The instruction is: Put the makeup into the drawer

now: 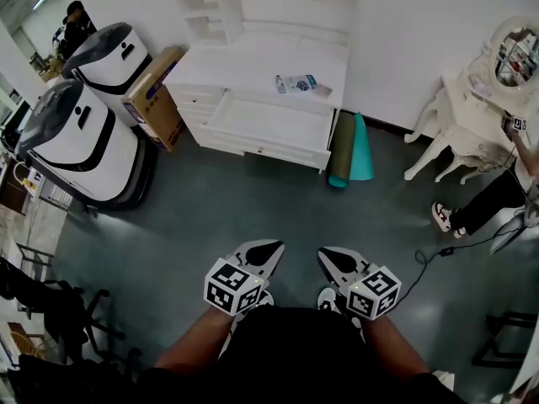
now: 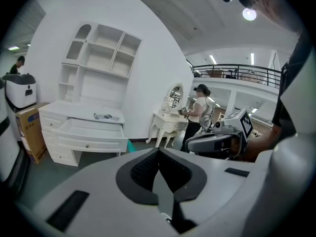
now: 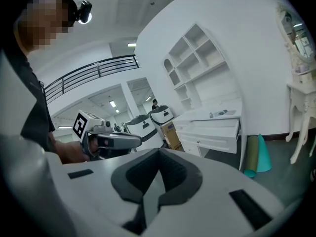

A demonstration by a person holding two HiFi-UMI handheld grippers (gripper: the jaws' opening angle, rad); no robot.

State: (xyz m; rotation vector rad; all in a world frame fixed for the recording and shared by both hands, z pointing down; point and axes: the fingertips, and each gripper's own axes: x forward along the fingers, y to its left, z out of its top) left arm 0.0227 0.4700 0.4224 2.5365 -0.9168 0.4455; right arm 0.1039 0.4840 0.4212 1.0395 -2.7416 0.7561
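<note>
- Hovering close to the person's body over the dark floor (image 1: pixel 253 200), the left tongs (image 1: pixel 266 252) have their tips pressed together, with nothing between them.
- Just beside them at 3 o'clock, the right tongs (image 1: pixel 325 257) are likewise closed and empty; both pairs point toward 12 o'clock and tilt slightly down.
- Farther out at 12 o'clock stands a white surface (image 1: pixel 244 70) with shelves (image 1: pixel 253 7) above it; its wide drawer (image 1: pixel 269 124) is pulled out.
- The makeup (image 1: pixel 296 83), a flat blue-printed packet, lies on that surface behind the drawer, toward its right end, well apart from both tongs.
- At 1 o'clock two rolled mats (image 1: pixel 349 150), one olive and one teal, lie on the floor against the surface's right side.
- At 11 o'clock a cardboard box (image 1: pixel 156 98) leans by the surface's left side, with two white-and-black machines (image 1: pixel 84 137) at 10 o'clock.
- At 2 o'clock a person (image 1: pixel 497 196) stands by a small white dressing table (image 1: pixel 472 116) carrying an oval mirror (image 1: pixel 515 53).
</note>
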